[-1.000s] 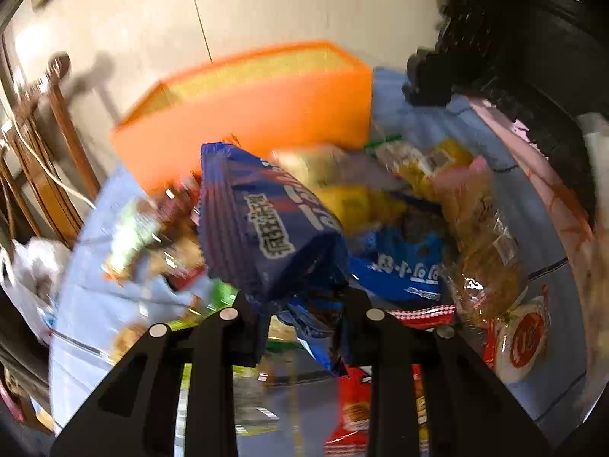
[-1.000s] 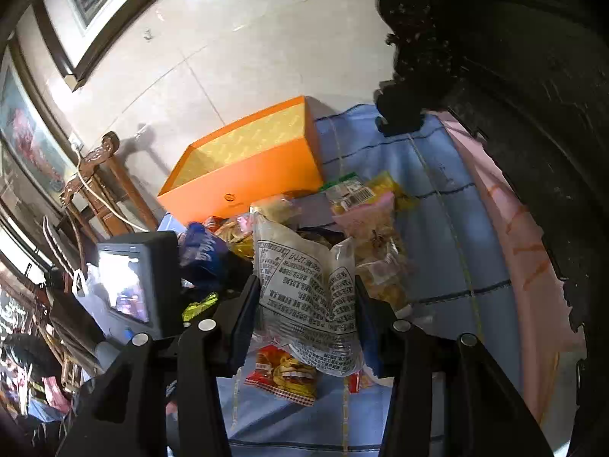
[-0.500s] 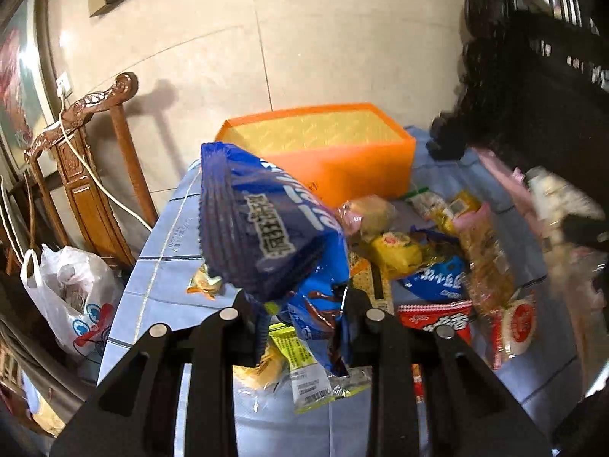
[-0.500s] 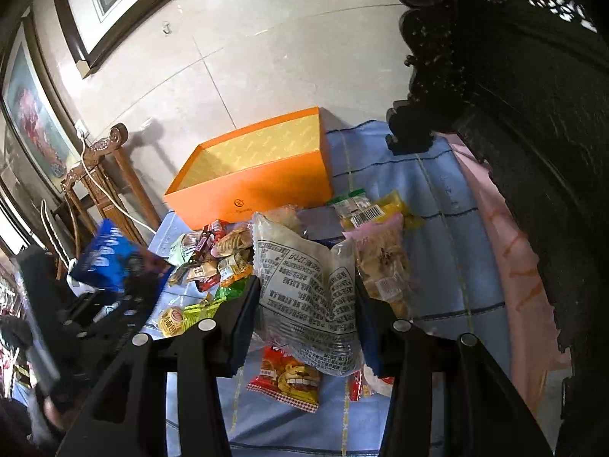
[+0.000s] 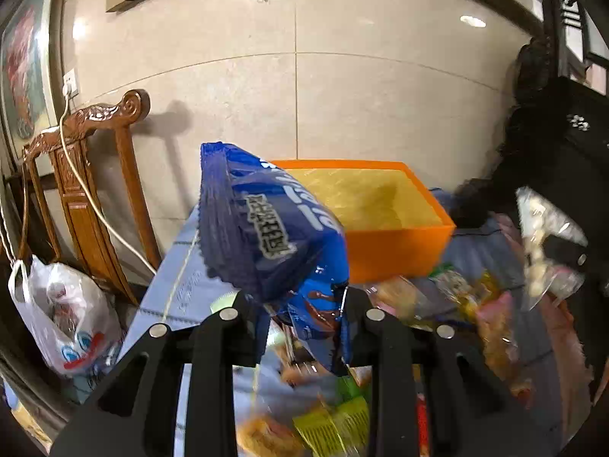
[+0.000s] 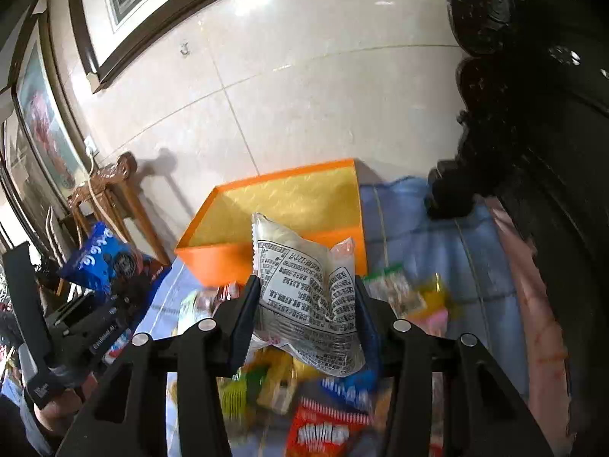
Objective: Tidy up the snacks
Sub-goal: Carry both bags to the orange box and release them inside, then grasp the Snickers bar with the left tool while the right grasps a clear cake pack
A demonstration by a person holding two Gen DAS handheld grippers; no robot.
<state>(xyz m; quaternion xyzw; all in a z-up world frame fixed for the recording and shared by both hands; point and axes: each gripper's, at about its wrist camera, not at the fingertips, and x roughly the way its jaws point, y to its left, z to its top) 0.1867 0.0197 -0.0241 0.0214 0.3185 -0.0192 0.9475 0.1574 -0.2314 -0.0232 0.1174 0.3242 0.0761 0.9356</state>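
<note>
Blurred beyond reading: loose snacks (image 5: 327, 422) on the near tabletop (image 6: 415, 224). Hidden behind the blue packet (image 5: 266, 224): left near corner of the orange box (image 5: 396, 243).

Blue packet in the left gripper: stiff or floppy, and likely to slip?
Probably floppy: the blue packet is pinched at its lower end by the left gripper and leans sideways. Its puffed body suggests it is light. Glossy film may slip.

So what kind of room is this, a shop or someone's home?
Most likely a home living or dining room: a carved wooden chair by the tiled wall, framed pictures hanging above, and a cloth-covered table strewn with snacks.
</note>
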